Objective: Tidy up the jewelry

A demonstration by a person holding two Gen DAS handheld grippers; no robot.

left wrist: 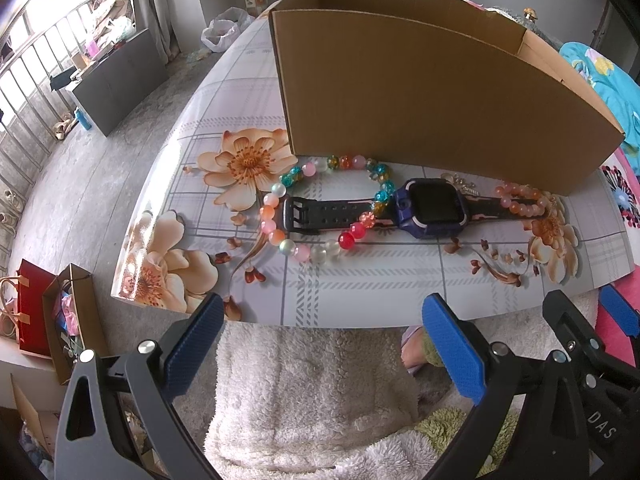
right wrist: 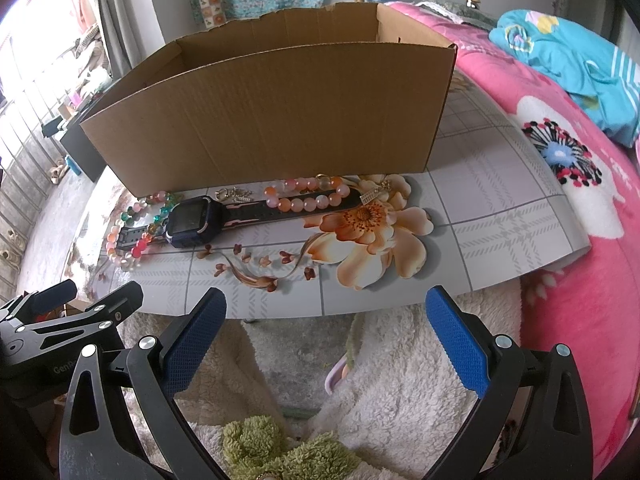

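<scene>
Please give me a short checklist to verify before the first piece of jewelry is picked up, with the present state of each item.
1. Left claw open and empty: ok.
2. Right claw open and empty: ok.
3. Cardboard box open on top: ok.
4. Box inside free of clutter: cannot tell.
5. Smartwatch lies free of the colorful bead bracelet: not ok, the strap crosses it.
6. Pink bead bracelet within view: ok.

Surroundings of the low table.
A glossy grey-checked tabletop printed with orange flowers [right wrist: 500, 216] stood beside a pink floral blanket [right wrist: 580, 280], on which lay a crumpled turquoise cloth [right wrist: 568, 60]. A white fleecy garment [left wrist: 304, 380] filled the foreground. On the grey concrete floor [left wrist: 80, 200] sat a red paper gift bag [left wrist: 34, 312] and a white plastic bag [left wrist: 224, 30].
</scene>
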